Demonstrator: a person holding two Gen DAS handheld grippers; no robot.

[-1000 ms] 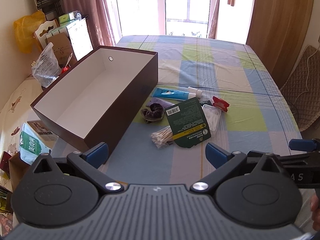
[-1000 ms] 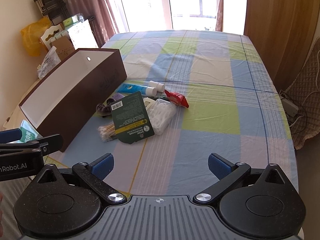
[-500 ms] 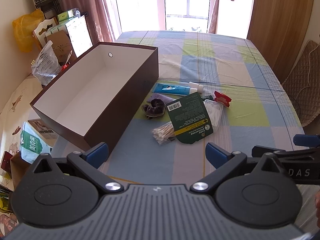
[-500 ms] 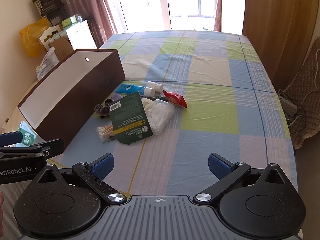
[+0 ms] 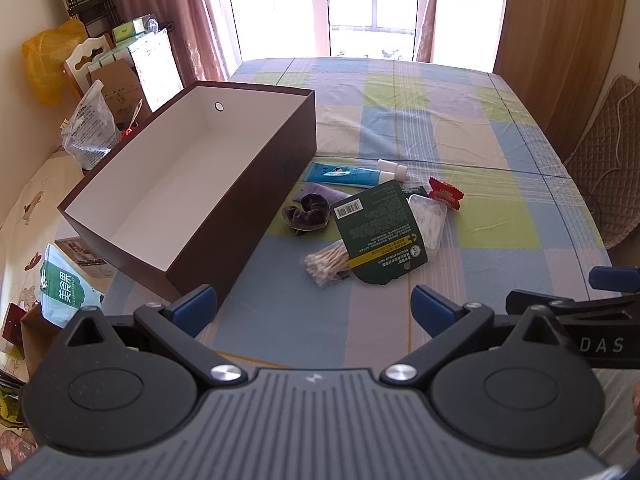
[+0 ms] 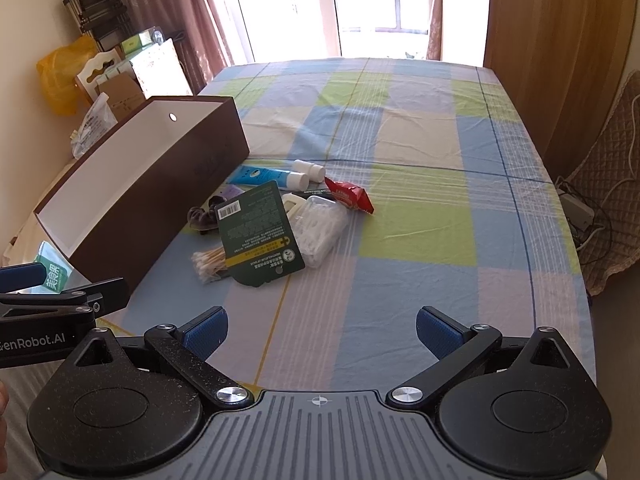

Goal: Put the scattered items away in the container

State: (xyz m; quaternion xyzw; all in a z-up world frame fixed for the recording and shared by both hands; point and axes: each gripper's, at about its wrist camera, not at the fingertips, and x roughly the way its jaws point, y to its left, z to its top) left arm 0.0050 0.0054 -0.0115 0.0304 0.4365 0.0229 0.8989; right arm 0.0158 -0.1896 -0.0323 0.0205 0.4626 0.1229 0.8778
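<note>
A brown box (image 5: 256,184) (image 6: 152,200) with a white, empty inside sits on the checked tablecloth. Right of it lies a heap: a dark green packet (image 5: 380,236) (image 6: 258,232), a cotton swab bundle (image 5: 326,264) (image 6: 208,262), a clear plastic case (image 5: 430,218) (image 6: 322,228), a dark scrunchie (image 5: 308,212), a blue tube (image 5: 344,173) (image 6: 260,176), a small white bottle (image 5: 392,167) (image 6: 308,170) and a red wrapper (image 5: 446,194) (image 6: 352,198). My left gripper (image 5: 314,306) is open, short of the heap. My right gripper (image 6: 322,330) is open too, over bare cloth nearer the front.
The table (image 6: 440,200) stretches far toward bright windows. Bags, cartons and a chair (image 5: 80,64) crowd the floor left of the box. A padded chair (image 5: 600,160) stands at the right edge. A green packet (image 5: 64,292) lies off the table's front left.
Both grippers have drifted slightly back and up, so the heap sits a bit farther away in each view. Both stay open; nothing on the table moved.
</note>
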